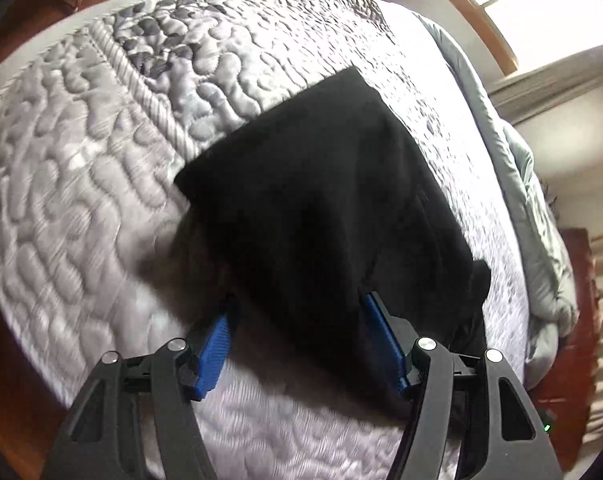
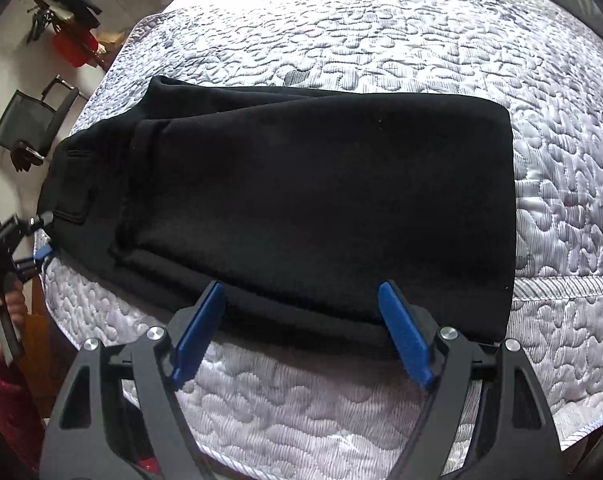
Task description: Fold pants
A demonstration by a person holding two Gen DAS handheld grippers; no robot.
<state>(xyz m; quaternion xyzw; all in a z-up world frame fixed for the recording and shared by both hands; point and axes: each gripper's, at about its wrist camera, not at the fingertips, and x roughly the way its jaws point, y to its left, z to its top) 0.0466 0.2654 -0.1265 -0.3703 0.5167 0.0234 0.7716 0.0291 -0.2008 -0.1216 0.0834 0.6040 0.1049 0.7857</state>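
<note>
Black pants (image 2: 301,200) lie folded lengthwise on a grey quilted bed (image 2: 381,32); they also show in the left wrist view (image 1: 325,208). My left gripper (image 1: 297,312) is open, its blue fingers (image 1: 215,352) straddling the near end of the pants; the fabric covers the fingertips. It also shows at the far left of the right wrist view (image 2: 41,236), at the waist end. My right gripper (image 2: 301,292) is open, its blue fingers (image 2: 401,340) at the long near edge of the pants, holding nothing.
The bed edge runs close below the right gripper (image 2: 381,468). A grey duvet (image 1: 533,200) is bunched along the bed's far side. A black chair (image 2: 33,124) and red items (image 2: 71,48) stand on the floor beyond the bed.
</note>
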